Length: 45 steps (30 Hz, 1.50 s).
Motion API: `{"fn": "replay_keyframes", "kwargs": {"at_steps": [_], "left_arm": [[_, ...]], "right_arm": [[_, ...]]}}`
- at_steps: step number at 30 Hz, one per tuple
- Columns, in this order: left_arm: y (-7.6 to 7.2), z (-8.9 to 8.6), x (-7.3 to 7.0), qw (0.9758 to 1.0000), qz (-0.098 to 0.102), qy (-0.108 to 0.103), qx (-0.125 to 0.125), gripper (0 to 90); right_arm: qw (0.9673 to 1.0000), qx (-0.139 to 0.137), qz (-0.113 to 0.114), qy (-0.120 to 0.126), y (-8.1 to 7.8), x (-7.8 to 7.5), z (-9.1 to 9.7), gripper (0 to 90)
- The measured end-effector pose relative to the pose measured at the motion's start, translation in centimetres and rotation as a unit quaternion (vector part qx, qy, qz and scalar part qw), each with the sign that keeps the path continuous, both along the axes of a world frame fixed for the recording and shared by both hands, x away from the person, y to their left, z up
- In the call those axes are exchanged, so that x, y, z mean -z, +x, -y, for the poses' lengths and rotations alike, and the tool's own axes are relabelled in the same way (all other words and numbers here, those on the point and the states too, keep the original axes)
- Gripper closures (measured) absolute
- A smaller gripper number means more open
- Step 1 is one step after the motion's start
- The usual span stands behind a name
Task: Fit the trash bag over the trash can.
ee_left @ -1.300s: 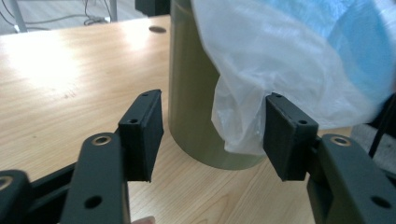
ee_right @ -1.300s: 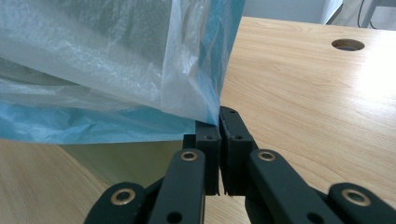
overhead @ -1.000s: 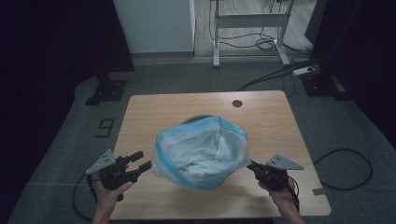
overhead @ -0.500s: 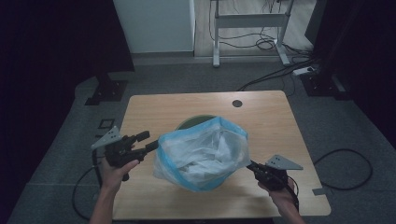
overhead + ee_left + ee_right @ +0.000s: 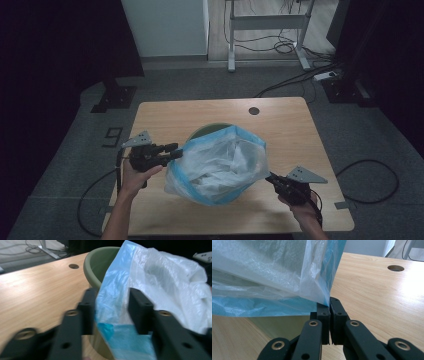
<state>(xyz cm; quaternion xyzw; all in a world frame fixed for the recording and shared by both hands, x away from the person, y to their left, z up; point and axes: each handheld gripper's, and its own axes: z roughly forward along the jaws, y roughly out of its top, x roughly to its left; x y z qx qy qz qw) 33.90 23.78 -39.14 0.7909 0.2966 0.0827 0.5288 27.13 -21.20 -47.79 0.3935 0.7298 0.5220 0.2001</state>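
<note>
Right gripper (image 5: 329,302): jaws clamped together on the edge of the blue plastic bag (image 5: 220,162), the film pinched at the pad tips. In the high view this gripper (image 5: 272,178) sits at the bag's 4 o'clock, near the front right of the table (image 5: 165,115). The hold looks sound; the film rises taut from the pinch.

Left gripper (image 5: 110,312): jaws have just been closing, with the bag's blue rim standing between them. One pad seems to brush the film, but a gap shows on the other side, so the grip is not yet made. In the high view it (image 5: 172,151) stands at the bag's 9 o'clock.

Bag: sits in and over a green bin (image 5: 97,263) at the table's centre. Its mouth stands open and crumpled above the bin, whose rim is exposed at 11 to 12 o'clock.

Judgement: the step in hand is to take the left rim so that the mouth can be spread over the bin.

Recommendations:
- Finish the left closure on a doubled fold of rim, not a single layer, which may slip.
- Keep the right pinch steady as an anchor.
- Draw the two holds apart gently; thin film can tear at a pinch point.
- Avoid dragging the light bin sideways.
</note>
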Motion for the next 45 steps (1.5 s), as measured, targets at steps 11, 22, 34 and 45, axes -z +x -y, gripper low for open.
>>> {"fn": "replay_keyframes", "kwargs": {"at_steps": [11, 22, 34, 45], "left_arm": [[-0.5, 0.1, -0.1, 0.9993, 0.036, 0.003, -0.013, 89.8], [-0.8, -0.7, -0.8, 0.9973, 0.055, -0.011, -0.046, 89.9], [0.3, -0.8, -0.6, 0.9927, 0.069, -0.006, -0.099, 90.0], [2.1, -0.2, -0.1, 0.9904, 0.06, 0.014, -0.124, 90.0]], "right_arm": [[1.0, 0.004, 0.002, -0.001, 0.1, -0.1, -0.1, 86.4], [0.9999, 0.012, 0.003, 0.0, 0.0, 0.0, 0.3, 86.5], [0.9997, 0.019, 0.012, 0.008, 0.5, -0.5, 0.3, 86.3], [0.9999, 0.007, 0.0, 0.009, 2.1, -1.6, 0.3, 80.9]]}}
